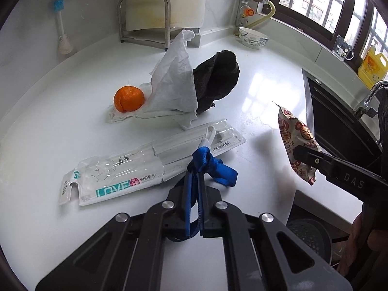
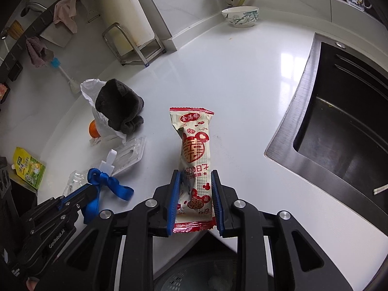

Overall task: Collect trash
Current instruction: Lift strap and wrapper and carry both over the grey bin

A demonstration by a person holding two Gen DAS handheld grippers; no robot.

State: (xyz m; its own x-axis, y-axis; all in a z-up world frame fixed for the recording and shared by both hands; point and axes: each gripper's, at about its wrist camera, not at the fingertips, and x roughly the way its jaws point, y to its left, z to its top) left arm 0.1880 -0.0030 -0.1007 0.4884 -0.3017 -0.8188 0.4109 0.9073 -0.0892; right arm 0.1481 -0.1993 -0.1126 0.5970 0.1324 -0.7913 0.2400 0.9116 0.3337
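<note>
Two grippers grip: left gripper pinches a blue ribbon; right gripper clamps a red-and-cream snack wrapper, seemingly past the white counter edge, lower centre.

A patterned bowl sits on the white counter beyond the sink.

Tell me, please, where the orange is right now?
The orange sits on the white counter, left of the crumpled white tissue and black cloth, beyond the clear toothbrush package.
</note>
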